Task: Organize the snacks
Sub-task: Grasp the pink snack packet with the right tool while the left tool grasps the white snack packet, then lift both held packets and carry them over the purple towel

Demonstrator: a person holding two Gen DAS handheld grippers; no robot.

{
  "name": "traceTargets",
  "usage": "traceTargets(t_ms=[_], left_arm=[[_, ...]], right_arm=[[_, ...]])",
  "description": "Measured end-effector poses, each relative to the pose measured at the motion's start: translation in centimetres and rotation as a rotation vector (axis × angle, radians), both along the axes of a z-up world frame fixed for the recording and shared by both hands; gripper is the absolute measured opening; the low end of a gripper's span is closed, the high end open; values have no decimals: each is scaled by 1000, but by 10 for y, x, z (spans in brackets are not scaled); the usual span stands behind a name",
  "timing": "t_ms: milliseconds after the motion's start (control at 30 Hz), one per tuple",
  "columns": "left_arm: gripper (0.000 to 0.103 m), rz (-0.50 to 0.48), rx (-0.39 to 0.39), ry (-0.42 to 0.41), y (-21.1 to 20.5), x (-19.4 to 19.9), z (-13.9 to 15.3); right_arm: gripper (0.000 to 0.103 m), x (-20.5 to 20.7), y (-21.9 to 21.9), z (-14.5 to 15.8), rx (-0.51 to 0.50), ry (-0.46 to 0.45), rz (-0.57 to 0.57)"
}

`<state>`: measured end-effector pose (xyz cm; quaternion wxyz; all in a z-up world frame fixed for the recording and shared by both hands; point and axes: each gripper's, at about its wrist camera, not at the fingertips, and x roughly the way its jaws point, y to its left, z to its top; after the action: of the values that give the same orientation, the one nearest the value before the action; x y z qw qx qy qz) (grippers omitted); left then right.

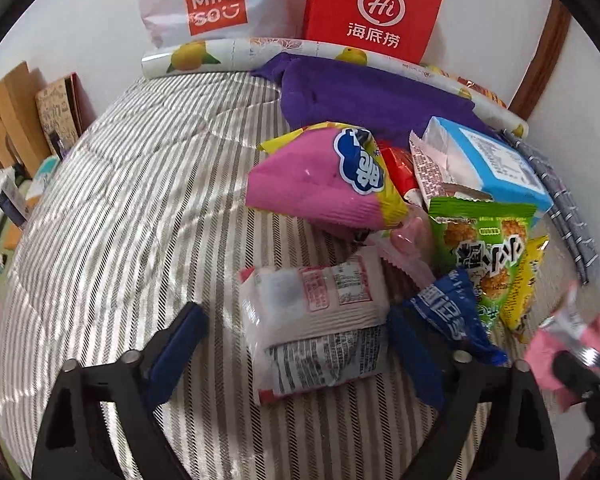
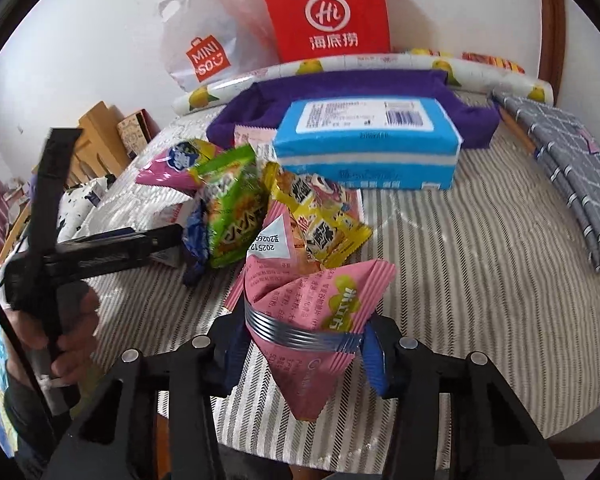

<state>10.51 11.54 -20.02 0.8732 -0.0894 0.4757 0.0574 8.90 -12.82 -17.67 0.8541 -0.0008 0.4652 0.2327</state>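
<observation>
From the left wrist view, your left tool [image 1: 296, 344] stands spread around the white snack packet [image 1: 312, 320], its blue pads on either side and the left pad clearly apart from the wrapper; bring the pads in squarely on the packet's short sides before you lift, because the crinkled film looks slippery and the blue wrapper [image 1: 452, 316] lies touching it by the right pad and could be caught too. The packet lies on the striped bed cover [image 1: 120, 220], at the near edge of the snack heap, with the big pink bag [image 1: 320, 176] and the green packet [image 1: 484, 248] behind it. From the right wrist view, your right tool [image 2: 300, 350] is pinching the pink snack packet [image 2: 312, 320] across its middle, the film folded and creased where the pads squeeze. Hold that pressure gently; a puffed packet like this probably crushes or slides if pressed harder. It appears raised above the bed cover, near its front edge, just in front of the yellow packet [image 2: 320, 216]; the blue tissue pack [image 2: 368, 140] sits farther back.
</observation>
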Motion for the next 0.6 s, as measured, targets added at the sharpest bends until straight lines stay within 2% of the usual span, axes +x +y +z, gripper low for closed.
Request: traceTargets(t_ms=[67, 167, 333, 600], left_arm=[[73, -5, 27, 7, -1, 1, 1], [63, -16, 30, 14, 2, 0, 4], [53, -14, 19, 18, 8, -3, 8], [51, -4, -9, -6, 16, -15, 22]], right_arm=[[48, -1, -2, 7, -7, -20, -5], [48, -2, -6, 18, -10, -48, -11], [48, -2, -13, 31, -22, -82, -26], [48, 1, -28, 33, -53, -91, -82]])
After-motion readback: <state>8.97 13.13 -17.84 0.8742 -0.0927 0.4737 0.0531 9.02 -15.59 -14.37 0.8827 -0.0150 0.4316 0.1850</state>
